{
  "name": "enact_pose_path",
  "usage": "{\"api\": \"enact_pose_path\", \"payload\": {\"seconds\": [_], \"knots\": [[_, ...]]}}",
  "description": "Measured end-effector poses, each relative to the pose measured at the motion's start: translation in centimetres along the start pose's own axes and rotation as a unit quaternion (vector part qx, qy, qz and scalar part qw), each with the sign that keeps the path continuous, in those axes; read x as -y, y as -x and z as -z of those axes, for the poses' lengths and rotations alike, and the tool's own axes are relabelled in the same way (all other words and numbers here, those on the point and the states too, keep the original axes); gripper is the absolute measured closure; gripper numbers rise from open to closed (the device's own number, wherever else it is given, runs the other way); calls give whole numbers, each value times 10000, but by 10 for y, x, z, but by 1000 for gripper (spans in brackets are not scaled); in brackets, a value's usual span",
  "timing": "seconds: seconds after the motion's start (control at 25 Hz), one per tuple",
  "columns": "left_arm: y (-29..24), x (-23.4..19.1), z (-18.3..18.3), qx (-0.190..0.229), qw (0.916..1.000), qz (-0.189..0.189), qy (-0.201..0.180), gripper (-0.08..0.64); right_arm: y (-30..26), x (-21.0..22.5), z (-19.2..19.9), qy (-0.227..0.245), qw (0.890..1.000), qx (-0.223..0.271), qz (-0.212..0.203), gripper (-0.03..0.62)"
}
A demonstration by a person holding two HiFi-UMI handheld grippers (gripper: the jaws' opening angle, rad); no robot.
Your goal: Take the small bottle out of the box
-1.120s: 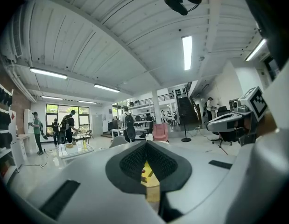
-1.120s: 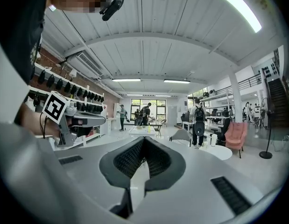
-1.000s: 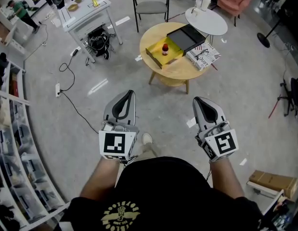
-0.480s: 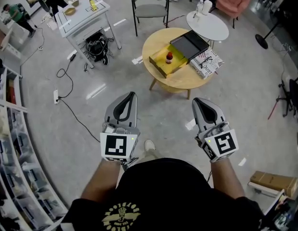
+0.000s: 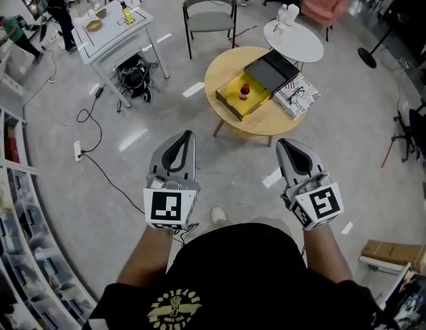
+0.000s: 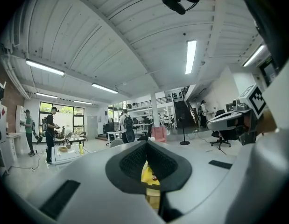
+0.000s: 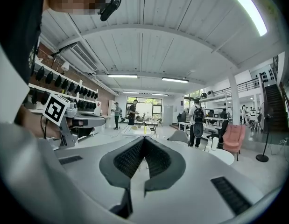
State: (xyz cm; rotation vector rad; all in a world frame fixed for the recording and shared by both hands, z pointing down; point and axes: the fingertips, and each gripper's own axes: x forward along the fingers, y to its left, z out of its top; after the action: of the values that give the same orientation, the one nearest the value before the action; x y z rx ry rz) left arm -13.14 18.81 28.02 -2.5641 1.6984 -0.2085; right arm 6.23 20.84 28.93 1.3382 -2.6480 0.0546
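Plainly, both grippers are held out level in front of the person over bare floor, each empty. The left gripper [image 5: 180, 137] has its fingers [image 6: 135, 158] closed tip to tip, leaving only a narrow slit lower down through which a strip of yellow shows. The right gripper [image 5: 285, 144] likewise has its fingers [image 7: 159, 158] pressed together with nothing between them. The small bottle [image 5: 245, 91], red-capped, stands upright inside the open yellow box [image 5: 230, 102], well ahead of both pairs of fingers and between the lines along which they point. The box sits on a round wooden desk [image 5: 257, 120]; touching its far right side is a black tray [image 5: 269, 71], and just right of that lies a printed magazine [image 5: 299, 93]. Farther ahead of the right fingers stands a small white round desk [image 5: 299, 43], and ahead of the left fingers, beyond the wooden desk, a grey chair [image 5: 210, 9].
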Motion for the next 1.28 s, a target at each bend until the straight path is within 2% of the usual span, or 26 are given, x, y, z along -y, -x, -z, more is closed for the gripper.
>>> {"api": "enact_pose_path", "payload": {"seconds": [0.24, 0.36, 0.76, 1.28], "knots": [[-8, 18, -5, 42, 9999, 158, 32, 546, 14, 16, 0, -59, 9999, 31, 142, 578], [-8, 12, -1, 12, 9998, 190, 0, 546, 8, 13, 1, -106, 9998, 74, 145, 578], [-13, -26, 10, -181, 9998, -111, 5, 546, -40, 11, 1, -194, 9996, 110, -148, 578], [-70, -60, 21, -363, 9989, -292, 32, 546, -105, 42, 11, -333, 9986, -62, -406, 578]]}}
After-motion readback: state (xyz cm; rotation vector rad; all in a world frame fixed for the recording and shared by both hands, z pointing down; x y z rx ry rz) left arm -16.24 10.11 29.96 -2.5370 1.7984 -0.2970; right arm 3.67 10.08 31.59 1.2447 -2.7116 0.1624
